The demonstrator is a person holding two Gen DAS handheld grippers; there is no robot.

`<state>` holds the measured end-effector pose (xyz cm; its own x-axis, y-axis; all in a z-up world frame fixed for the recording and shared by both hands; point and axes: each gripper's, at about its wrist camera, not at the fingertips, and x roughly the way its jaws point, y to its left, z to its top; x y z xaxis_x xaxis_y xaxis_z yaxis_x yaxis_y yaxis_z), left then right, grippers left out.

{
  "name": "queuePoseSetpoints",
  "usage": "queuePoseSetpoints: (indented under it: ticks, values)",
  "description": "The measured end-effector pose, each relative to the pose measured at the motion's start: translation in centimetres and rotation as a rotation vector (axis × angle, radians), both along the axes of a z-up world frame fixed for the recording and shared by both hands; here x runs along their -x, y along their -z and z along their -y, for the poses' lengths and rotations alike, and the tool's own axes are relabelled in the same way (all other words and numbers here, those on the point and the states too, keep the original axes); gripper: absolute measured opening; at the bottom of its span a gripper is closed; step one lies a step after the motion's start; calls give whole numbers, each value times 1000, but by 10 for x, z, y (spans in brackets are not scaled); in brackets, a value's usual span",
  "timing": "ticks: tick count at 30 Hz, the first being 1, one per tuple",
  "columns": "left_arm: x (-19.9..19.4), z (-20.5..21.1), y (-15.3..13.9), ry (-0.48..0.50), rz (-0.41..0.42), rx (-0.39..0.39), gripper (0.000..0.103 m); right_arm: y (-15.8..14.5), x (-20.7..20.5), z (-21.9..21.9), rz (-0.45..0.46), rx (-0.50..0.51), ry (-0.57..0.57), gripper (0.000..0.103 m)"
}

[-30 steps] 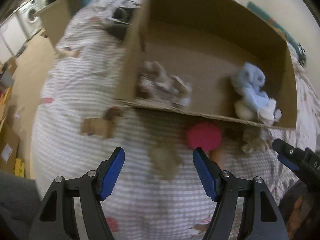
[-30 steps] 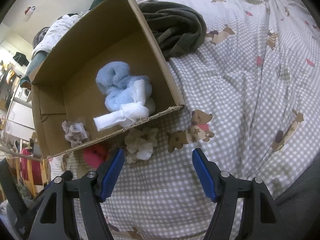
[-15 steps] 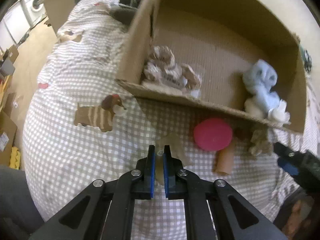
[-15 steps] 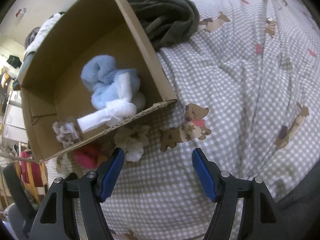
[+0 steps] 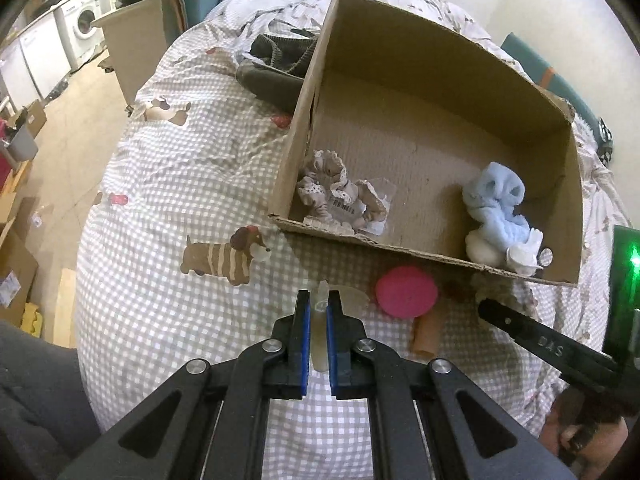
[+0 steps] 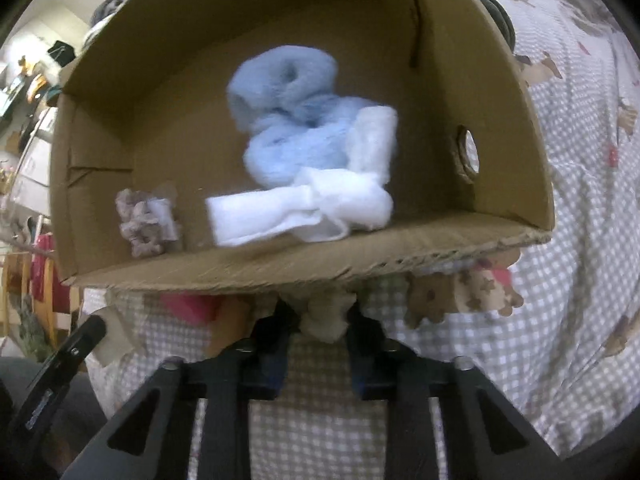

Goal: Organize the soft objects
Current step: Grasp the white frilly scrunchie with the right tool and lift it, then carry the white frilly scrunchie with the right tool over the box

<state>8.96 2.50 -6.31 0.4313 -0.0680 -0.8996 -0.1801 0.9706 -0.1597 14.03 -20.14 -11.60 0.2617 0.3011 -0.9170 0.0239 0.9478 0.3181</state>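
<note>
My left gripper [image 5: 319, 305] is shut on a thin pale beige soft piece [image 5: 320, 344], held just above the checked bedspread [image 5: 180, 320]. A pink round pad [image 5: 406, 292] and a tan tube [image 5: 426, 334] lie to its right, in front of the cardboard box [image 5: 380, 246]. Inside the box are a lace scrunchie [image 5: 336, 192] and a blue fluffy bundle [image 5: 496, 200]. In the right wrist view my right gripper [image 6: 322, 316] is closing its jaws, and the pads press a cream frilly scrunchie [image 6: 326, 326] against the box's front wall [image 6: 280, 276].
A dark garment [image 5: 276, 68] lies behind the box's left side. The bed drops off at the left to a floor with boxes and a washing machine [image 5: 84, 24]. A white cloth roll [image 6: 304, 208] rests against the blue bundle [image 6: 292, 120]. A hand [image 5: 580, 440] holds the right gripper.
The left jaws shut on the pale piece and rose slightly. The right gripper moved forward and down to the box's front wall, and its jaws closed in on the cream scrunchie.
</note>
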Motion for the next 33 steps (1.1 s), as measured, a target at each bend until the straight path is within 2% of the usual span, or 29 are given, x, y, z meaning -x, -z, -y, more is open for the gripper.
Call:
queuePoseSetpoints:
  ticks: [4, 7, 11, 15, 23, 31, 33]
  values:
    - [4, 8, 2, 6, -2, -15, 7, -12, 11, -3, 42, 33, -22, 18]
    - [8, 7, 0, 0, 5, -24, 7, -19, 19, -2, 51, 13, -22, 18]
    - [16, 7, -8, -17, 17, -119, 7, -29, 30, 0, 70, 20, -44, 17]
    - [22, 5, -11, -20, 20, -138, 7, -46, 46, 8, 102, 32, -61, 17]
    - [43, -3, -28, -61, 43, -112, 7, -82, 75, 16, 191, -44, -85, 17]
    - [48, 2, -78, -34, 163, -94, 7, -129, 92, 24, 323, -104, -96, 17]
    - [42, 4, -87, 5, 196, -53, 7, -143, 91, 28, 374, -128, -102, 17]
